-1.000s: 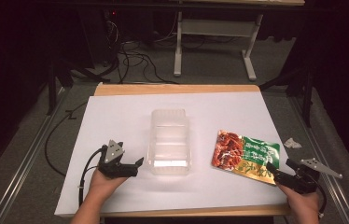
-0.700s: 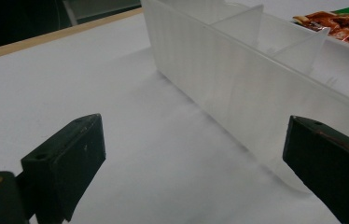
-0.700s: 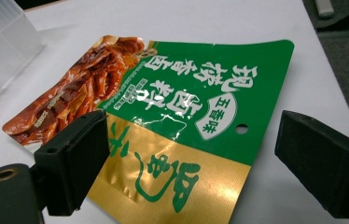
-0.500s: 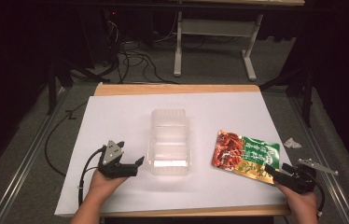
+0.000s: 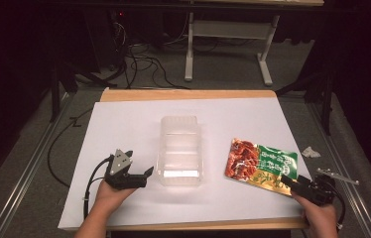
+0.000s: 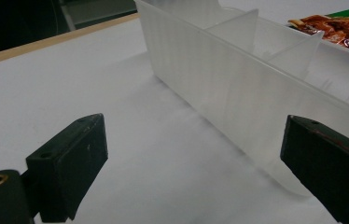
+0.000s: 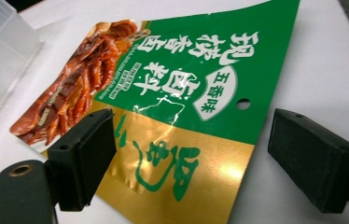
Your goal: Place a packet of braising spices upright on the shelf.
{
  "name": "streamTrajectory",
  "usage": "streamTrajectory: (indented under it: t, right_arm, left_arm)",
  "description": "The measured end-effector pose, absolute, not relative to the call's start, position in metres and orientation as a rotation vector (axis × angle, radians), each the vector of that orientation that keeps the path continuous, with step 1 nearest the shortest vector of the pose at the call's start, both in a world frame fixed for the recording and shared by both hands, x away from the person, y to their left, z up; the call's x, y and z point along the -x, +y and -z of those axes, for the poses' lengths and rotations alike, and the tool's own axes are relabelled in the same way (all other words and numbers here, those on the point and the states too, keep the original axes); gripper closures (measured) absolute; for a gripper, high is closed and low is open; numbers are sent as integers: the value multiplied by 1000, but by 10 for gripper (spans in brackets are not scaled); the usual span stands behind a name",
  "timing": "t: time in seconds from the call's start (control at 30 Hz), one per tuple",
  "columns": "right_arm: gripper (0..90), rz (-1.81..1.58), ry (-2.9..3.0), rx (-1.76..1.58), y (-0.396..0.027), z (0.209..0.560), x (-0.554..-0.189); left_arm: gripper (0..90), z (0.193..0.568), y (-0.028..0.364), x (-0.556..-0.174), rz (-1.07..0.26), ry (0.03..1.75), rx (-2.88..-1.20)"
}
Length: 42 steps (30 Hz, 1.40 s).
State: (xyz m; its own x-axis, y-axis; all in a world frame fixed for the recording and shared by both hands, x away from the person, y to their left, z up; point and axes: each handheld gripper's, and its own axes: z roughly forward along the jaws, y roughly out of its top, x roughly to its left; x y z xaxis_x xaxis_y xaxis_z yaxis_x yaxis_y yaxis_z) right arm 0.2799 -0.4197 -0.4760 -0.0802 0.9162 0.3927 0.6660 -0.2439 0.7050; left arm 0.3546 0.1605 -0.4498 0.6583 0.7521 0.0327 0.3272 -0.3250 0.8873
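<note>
A food packet, green and gold with a picture of red meat, lies flat on the white sheet at the right. My right gripper is at its near gold corner. In the right gripper view the packet lies between and below the jaws of this gripper. Those jaws have just been closing slightly but stand wide, not pressing on it. A clear divided container sits in the middle. My left gripper rests open beside its near left wall, jaws apart with nothing between them.
The white sheet covers a wooden table. A small crumpled scrap lies off the sheet's right edge. Cables and a white table frame stand on the floor behind. The container's corner is in the right gripper view.
My right gripper has edged slightly toward the packet's near corner. The left hand, the container and the packet have stayed where they were.
</note>
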Motion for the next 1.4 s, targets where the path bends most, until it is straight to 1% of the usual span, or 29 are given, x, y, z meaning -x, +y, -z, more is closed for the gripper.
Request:
streamTrajectory:
  t: [0.43, 0.53, 0.83, 1.0, 1.1, 1.17, 1.27, 1.33, 1.4]
  right_arm:
    - [170, -1311, 1690, -1882, -418, 471, -278]
    - [197, -1352, 1699, -1864, -416, 470, -279]
    - [221, -1362, 1823, -1762, -390, 468, -285]
    - [304, -1342, 1854, -1674, -376, 464, -285]
    - [387, -1330, 1834, -1651, -374, 462, -284]
    - [458, -1336, 1813, -1637, -375, 461, -284]
    - [518, -1350, 1771, -1641, -377, 460, -284]
    - [581, -1349, 1746, -1645, -377, 460, -284]
    - [666, -1336, 1729, -1636, -377, 459, -283]
  left_arm:
    - [82, 451, 159, -354, -559, 831, -1935]
    - [83, 451, 158, -354, -561, 828, -1940]
    - [87, 453, 156, -354, -556, 816, -1961]
    - [90, 454, 155, -354, -557, 817, -1966]
    - [90, 454, 155, -354, -555, 814, -1971]
    - [91, 455, 154, -354, -556, 812, -1975]
    - [93, 455, 154, -354, -552, 811, -1979]
    - [93, 456, 153, -354, -550, 811, -1982]
    - [93, 456, 153, -354, -547, 808, -1988]
